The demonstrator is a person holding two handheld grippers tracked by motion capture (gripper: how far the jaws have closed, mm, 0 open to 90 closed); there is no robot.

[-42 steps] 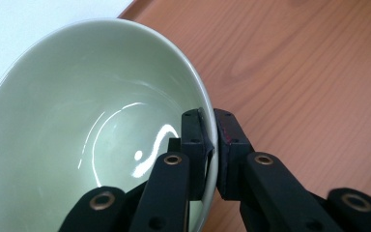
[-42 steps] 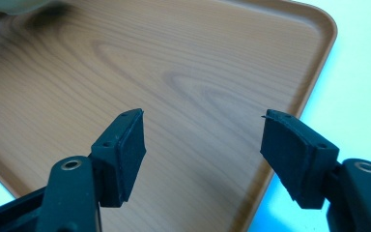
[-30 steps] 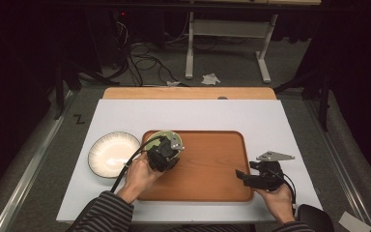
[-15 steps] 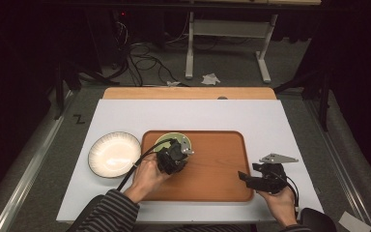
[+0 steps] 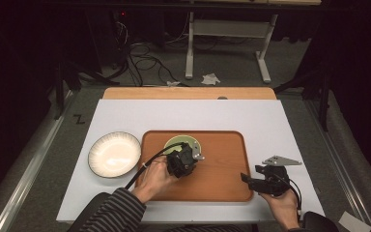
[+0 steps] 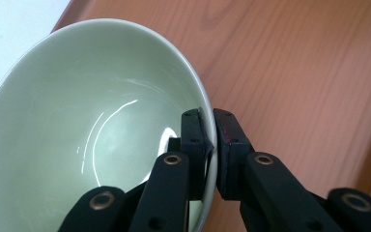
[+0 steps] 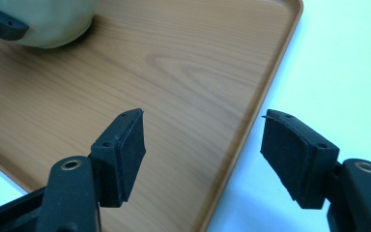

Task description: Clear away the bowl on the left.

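A pale green bowl [image 5: 179, 143] sits tilted over the back left part of the wooden tray [image 5: 222, 169]. My left gripper [image 5: 183, 159] is shut on the bowl's rim; in the left gripper view one pad is inside the green bowl [image 6: 92, 121] and the other outside, at the left gripper [image 6: 211, 140] tips. My right gripper [image 5: 251, 181] hovers open at the tray's right front corner. In the right gripper view the right gripper [image 7: 203, 145] straddles the edge of the wooden tray [image 7: 183, 72] with nothing between its pads, and the green bowl [image 7: 53, 24] shows at the top left.
A white ribbed plate [image 5: 114, 153] lies on the white table [image 5: 198, 113] left of the tray. A wooden strip [image 5: 188, 93] runs along the table's far edge. Cables and a metal stand's legs [image 5: 227, 53] are on the floor beyond.
My left gripper has carried the green bowl to the right along the back of the tray. The right gripper has stayed at the tray's right front corner.
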